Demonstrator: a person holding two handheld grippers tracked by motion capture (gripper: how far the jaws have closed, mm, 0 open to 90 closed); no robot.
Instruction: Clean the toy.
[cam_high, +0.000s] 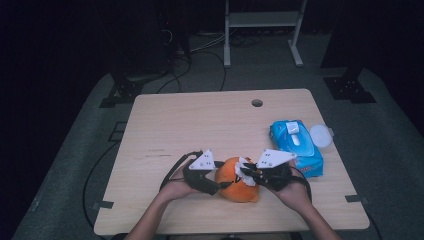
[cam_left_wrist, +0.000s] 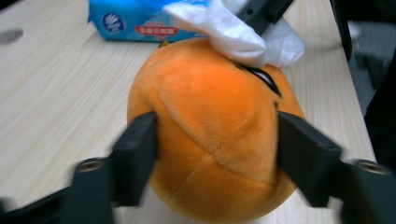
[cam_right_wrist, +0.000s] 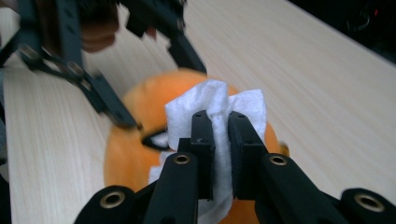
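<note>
Both hand-held grippers, L (cam_high: 216, 186) & R (cam_high: 248, 174), at orange plush (cam_high: 239, 186); R holds white wipe (cam_high: 245, 168).

Your way left and forward across the pale wooden table (cam_high: 200, 120) lies open; on your right, the blue wet-wipe packet (cam_high: 296, 146) and round white lid (cam_high: 320, 135) crowd the edge.

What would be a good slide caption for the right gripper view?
Right gripper pinches a white wipe against an orange plush toy on a wooden table.

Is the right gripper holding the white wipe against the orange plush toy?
Yes: in the right gripper view, the right gripper has its jaws clamped on the white wipe, pressed onto the orange plush toy.
</note>
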